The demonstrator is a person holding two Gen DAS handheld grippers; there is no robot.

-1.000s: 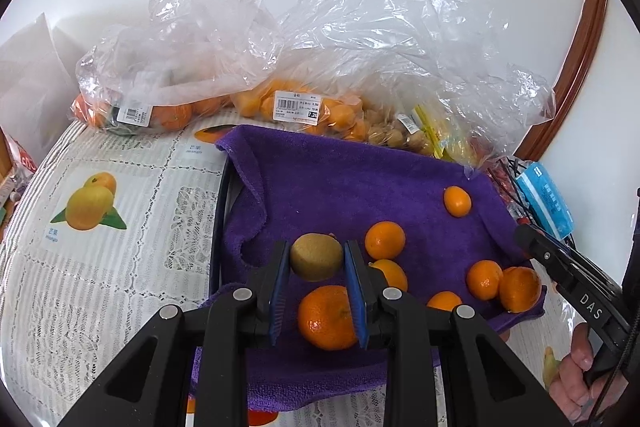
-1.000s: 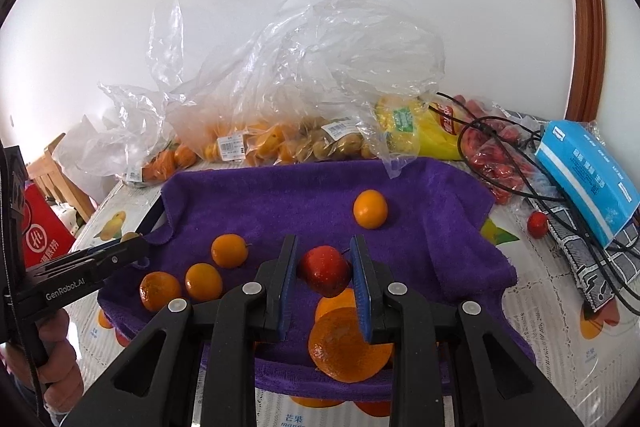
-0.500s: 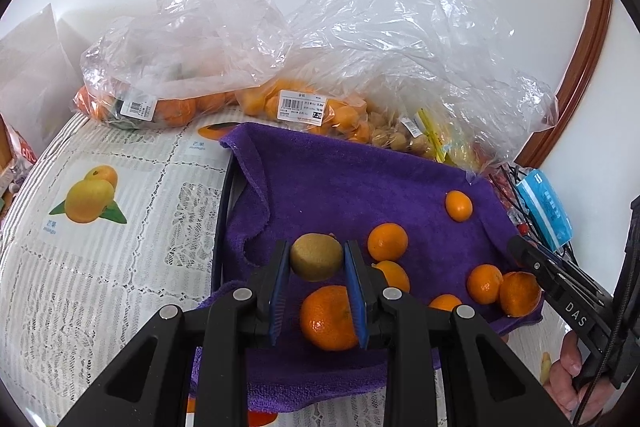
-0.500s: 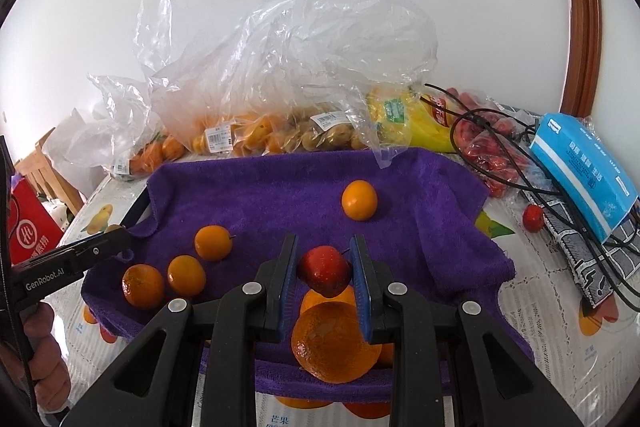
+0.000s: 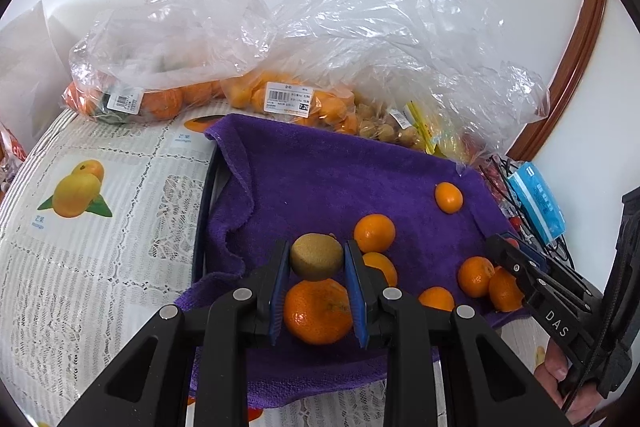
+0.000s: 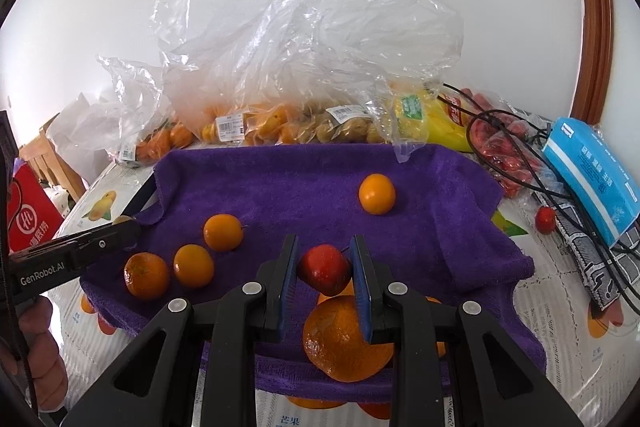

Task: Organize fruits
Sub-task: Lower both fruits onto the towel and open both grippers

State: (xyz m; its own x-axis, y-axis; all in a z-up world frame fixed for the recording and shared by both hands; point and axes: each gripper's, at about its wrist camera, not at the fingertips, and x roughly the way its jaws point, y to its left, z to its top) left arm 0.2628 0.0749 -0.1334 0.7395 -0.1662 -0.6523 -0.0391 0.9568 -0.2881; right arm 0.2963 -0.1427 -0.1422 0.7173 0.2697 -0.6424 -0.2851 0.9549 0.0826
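Holding kiwi clamped in left gripper fingers; right gripper fingers clamped on red fruit. Both above lower centre of purple towel. Oranges scattered unsorted; most sorting left, by my judgement.

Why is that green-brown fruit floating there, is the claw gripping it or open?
Gripping. The left claw is shut on the kiwi: both blue pads press its sides.
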